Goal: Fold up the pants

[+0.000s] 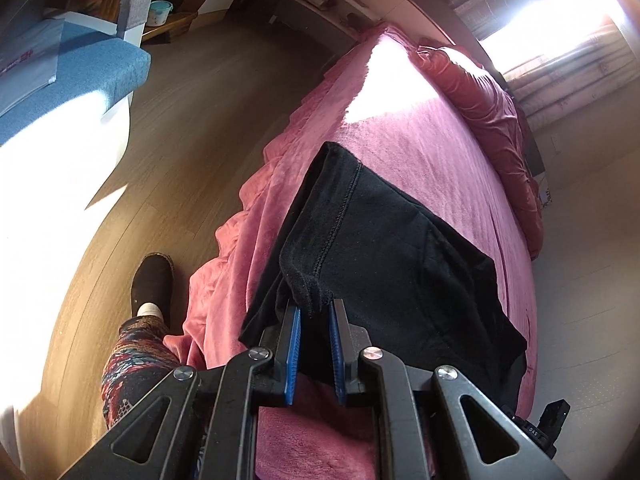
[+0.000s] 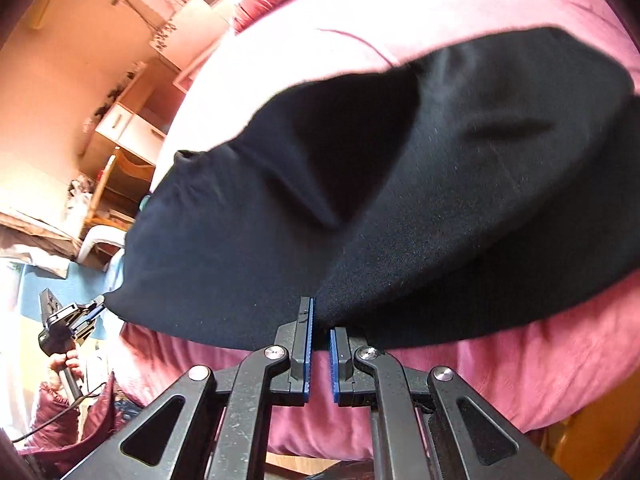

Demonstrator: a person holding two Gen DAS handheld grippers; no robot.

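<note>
black pants (image 1: 384, 240) on pink blanket (image 1: 420, 140); blue-padded tongs (image 1: 316, 308), multicoloured patterned trouser leg (image 1: 132, 360).

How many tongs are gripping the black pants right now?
2. The left tongs pinch a bunched hem of the black pants over the pink bed; the right tongs clamp another edge of the pants.

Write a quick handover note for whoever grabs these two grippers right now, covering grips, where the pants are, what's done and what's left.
Left hand-held gripper: shut on a bunched hem of the black pants.
Right hand-held gripper: shut on another edge of the pants.
Pants: lifted at both pinched edges, the rest lying on the pink bed cover.
Done: both edges gripped; the cloth already looks doubled over.
Left: probably carry the held edges across, lay them flat, release.
</note>
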